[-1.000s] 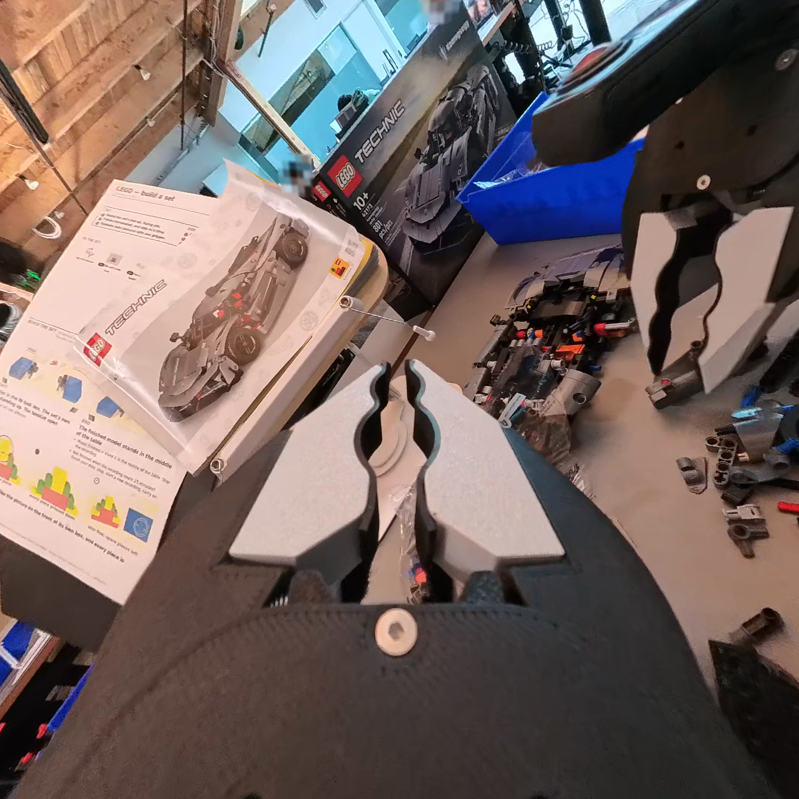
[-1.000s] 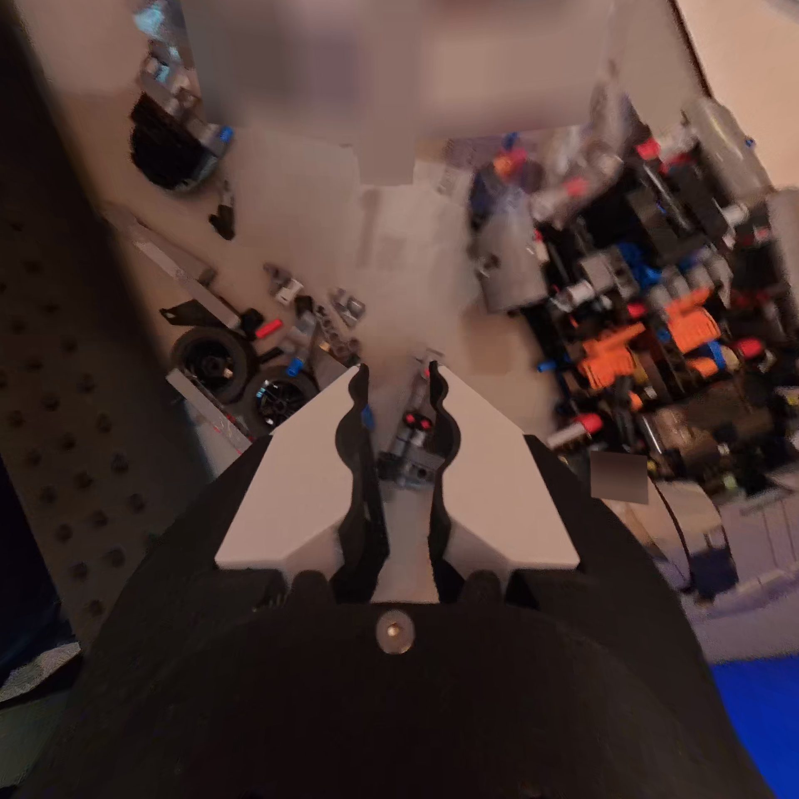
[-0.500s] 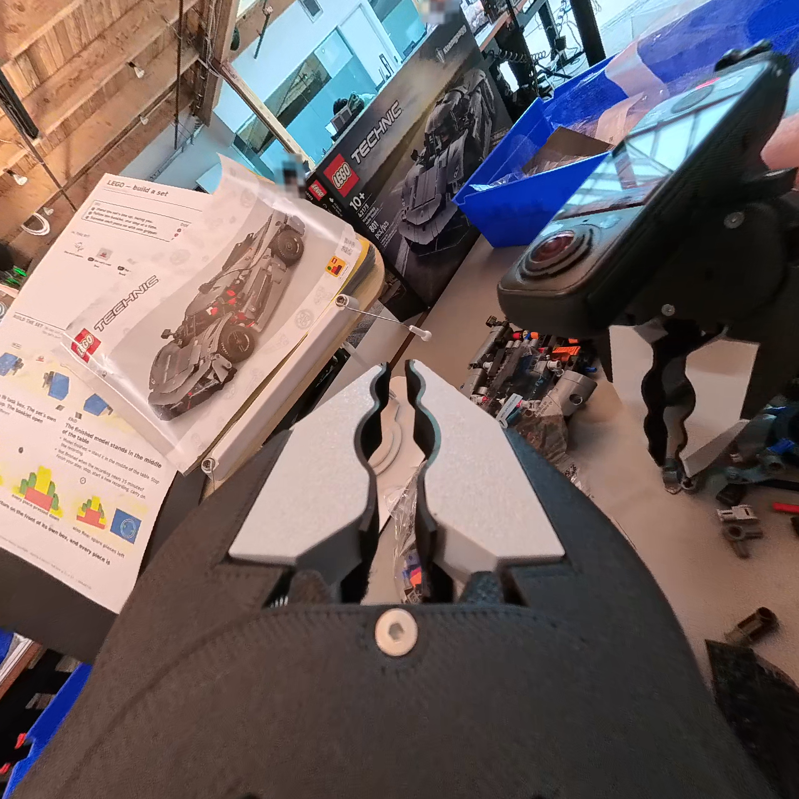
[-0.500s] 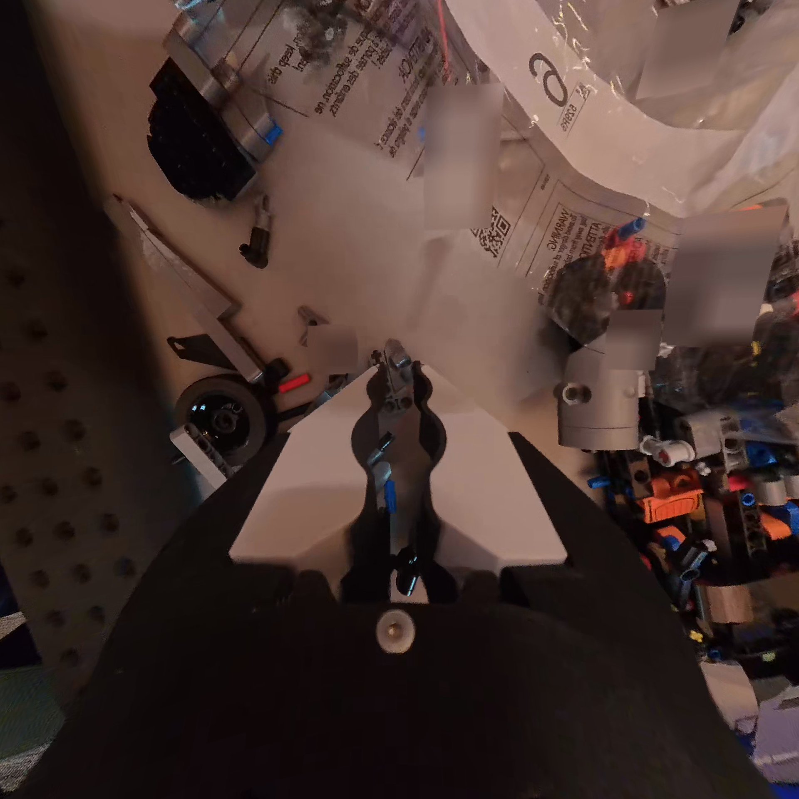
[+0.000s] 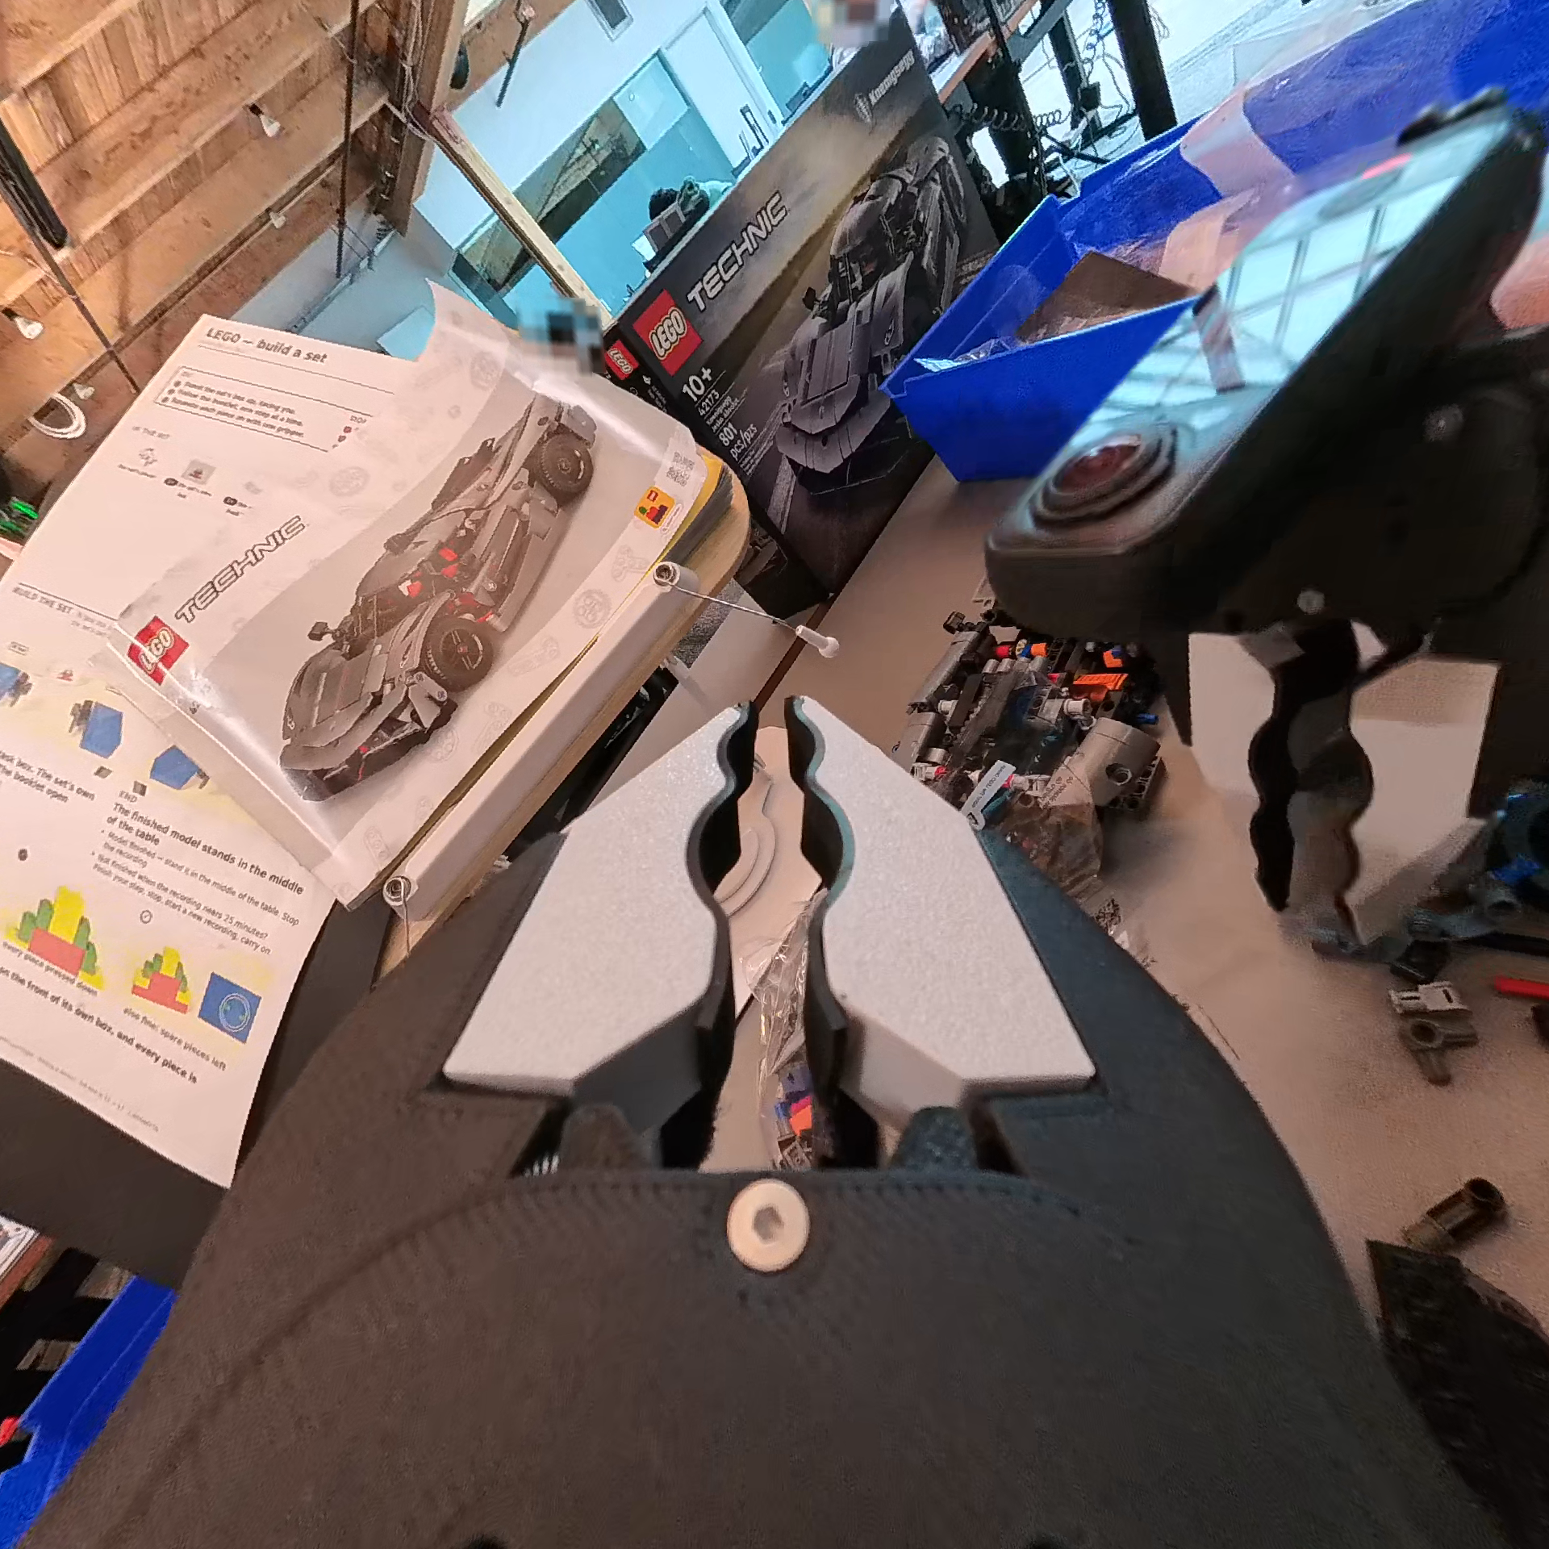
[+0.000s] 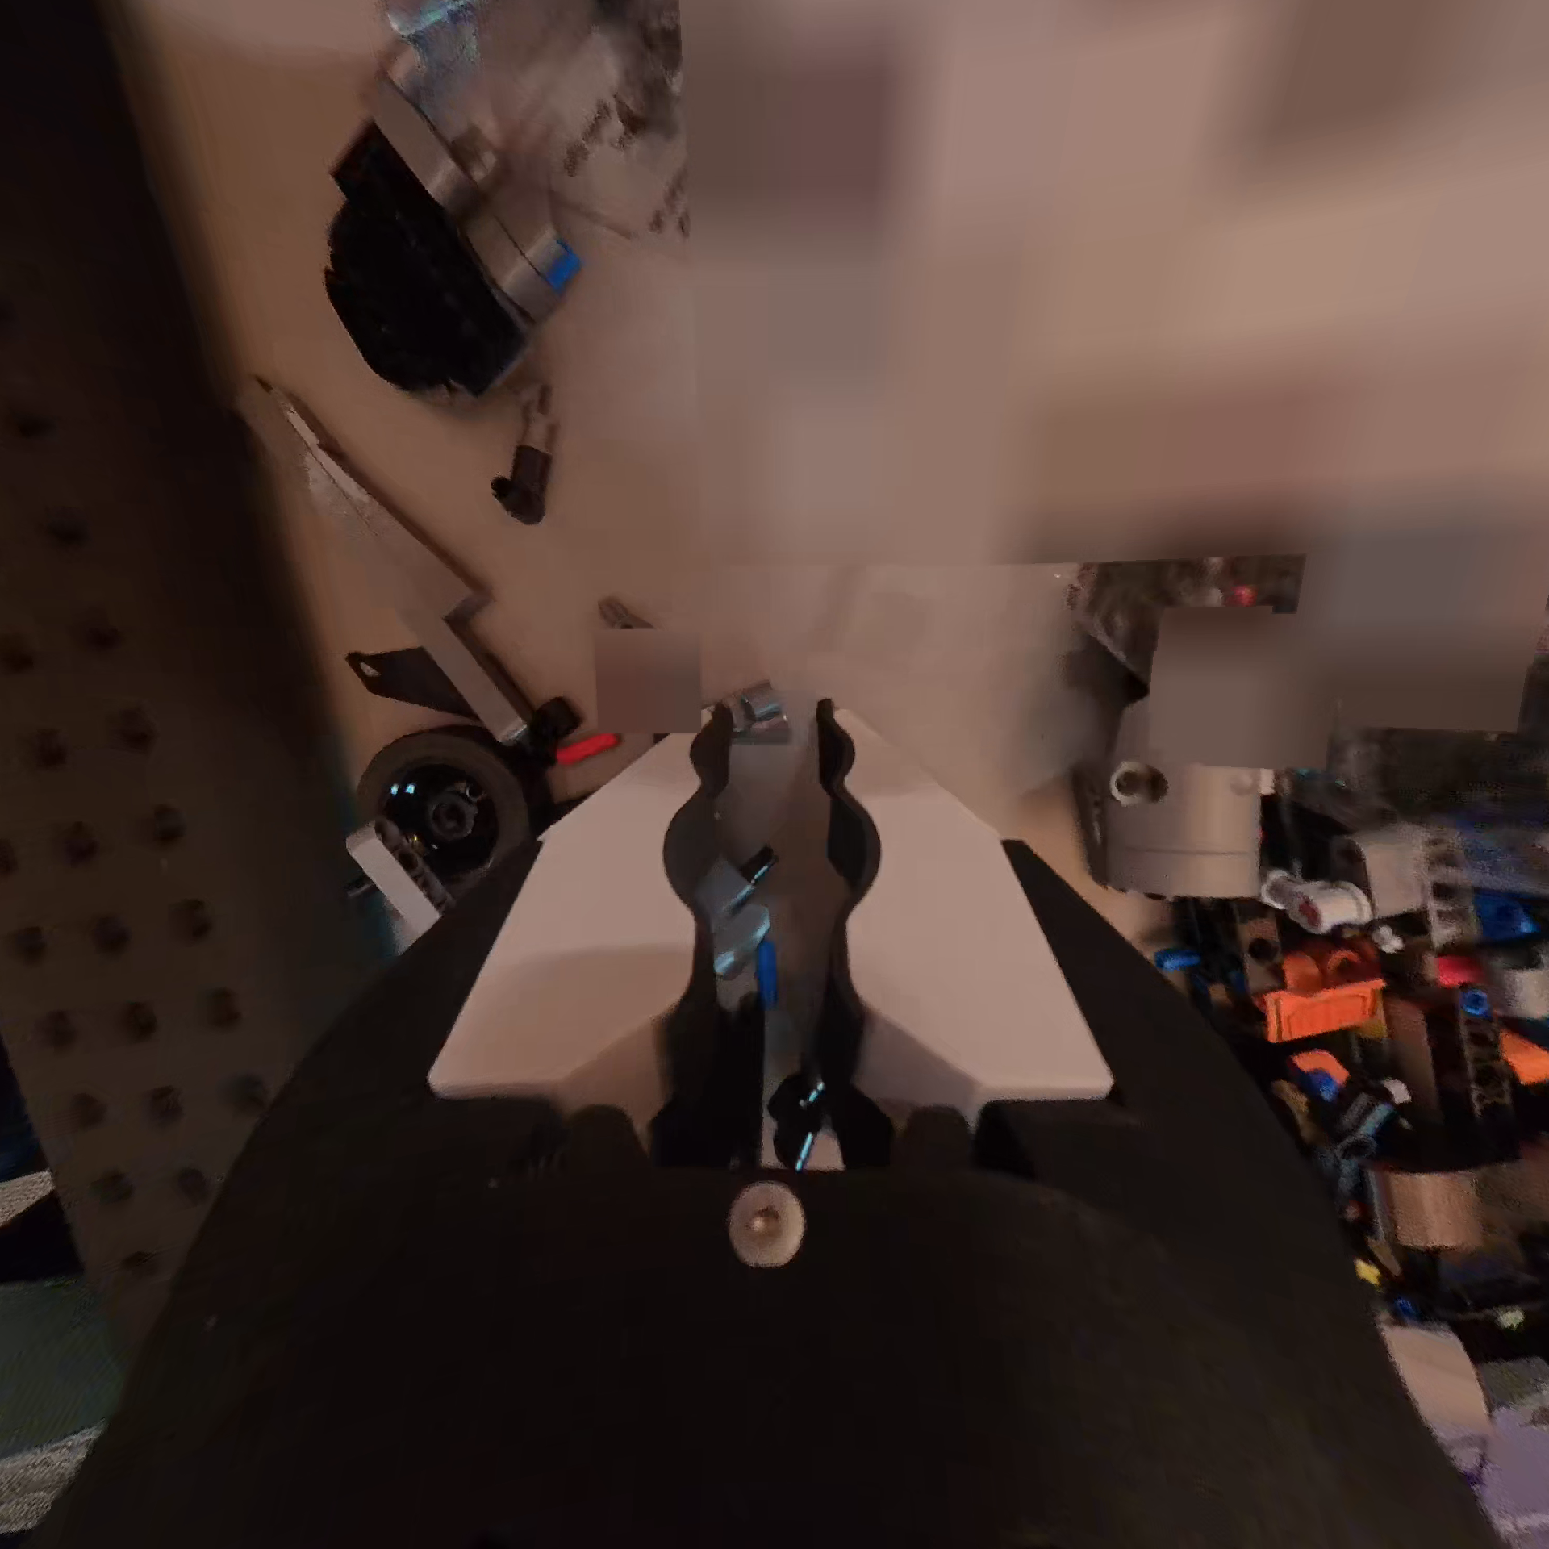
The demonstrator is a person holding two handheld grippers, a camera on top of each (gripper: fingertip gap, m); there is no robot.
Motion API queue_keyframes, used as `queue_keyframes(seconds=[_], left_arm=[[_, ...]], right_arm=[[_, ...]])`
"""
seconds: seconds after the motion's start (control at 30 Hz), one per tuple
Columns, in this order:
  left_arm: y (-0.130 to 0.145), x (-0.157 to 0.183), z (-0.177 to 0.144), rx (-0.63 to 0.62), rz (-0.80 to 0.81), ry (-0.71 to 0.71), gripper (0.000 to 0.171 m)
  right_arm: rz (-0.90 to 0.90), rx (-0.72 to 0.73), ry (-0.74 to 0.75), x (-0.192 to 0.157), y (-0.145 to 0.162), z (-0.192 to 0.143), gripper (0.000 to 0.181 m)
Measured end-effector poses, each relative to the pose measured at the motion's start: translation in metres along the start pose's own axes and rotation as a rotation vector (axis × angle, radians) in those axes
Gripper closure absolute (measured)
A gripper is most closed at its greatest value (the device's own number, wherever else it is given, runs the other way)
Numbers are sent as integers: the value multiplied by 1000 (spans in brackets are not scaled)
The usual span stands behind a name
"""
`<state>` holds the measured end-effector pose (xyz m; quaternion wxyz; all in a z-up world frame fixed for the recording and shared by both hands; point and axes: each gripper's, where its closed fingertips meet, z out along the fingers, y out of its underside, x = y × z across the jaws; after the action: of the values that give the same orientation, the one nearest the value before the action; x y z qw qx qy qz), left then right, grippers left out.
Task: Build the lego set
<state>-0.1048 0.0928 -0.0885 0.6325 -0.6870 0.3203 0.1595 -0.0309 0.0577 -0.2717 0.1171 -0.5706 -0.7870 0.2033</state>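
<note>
My left gripper [image 5: 767, 712] is shut and empty, held above the table edge and pointing toward the instruction booklet [image 5: 402, 587] on its stand. The partly built car chassis [image 5: 1039, 712] lies on the table; the right wrist view shows it at the right [image 6: 1383, 1006]. My right gripper [image 6: 771, 712] points down at the table, jaws slightly apart. A small grey piece [image 6: 758, 717] sits at its left fingertip, clear of the right one. More grey and blue pieces [image 6: 738, 914] lie under the jaws. The right gripper also shows in the left wrist view [image 5: 1308, 838], blurred.
The set's box [image 5: 796, 335] and a blue bin [image 5: 1031, 369] stand at the back. A plastic bag of parts [image 5: 779, 989] lies under my left gripper. A wheel [image 6: 444, 813], a black-and-grey assembly [image 6: 436, 277], a grey panel [image 6: 1182, 830] and loose pieces [image 5: 1425, 1014] lie around. My hands' fingertips stand some 20 cm from each other. The left gripper is farther from the wheel [image 6: 444, 813], some 25 cm, than the right, some 7 cm.
Half a second ago the right gripper's tips were pinched on the small grey piece; now the jaws have parted. The left gripper has stayed still.
</note>
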Motion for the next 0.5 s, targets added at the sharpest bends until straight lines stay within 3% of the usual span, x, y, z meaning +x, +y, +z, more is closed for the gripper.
queue_keyframes(seconds=[0.2, 0.23, 0.5], left_arm=[[1, -3, -1, 3, -8, -6, 167], [1, -3, -1, 3, -10, -7, 167], [2, -10, -4, 10, -37, -28, 167]], right_arm=[[0, 3, -45, -7, -1, 3, 166], [-2, 26, -48, -7, -4, 0, 181], [12, 107, -26, -9, -15, -22, 178]])
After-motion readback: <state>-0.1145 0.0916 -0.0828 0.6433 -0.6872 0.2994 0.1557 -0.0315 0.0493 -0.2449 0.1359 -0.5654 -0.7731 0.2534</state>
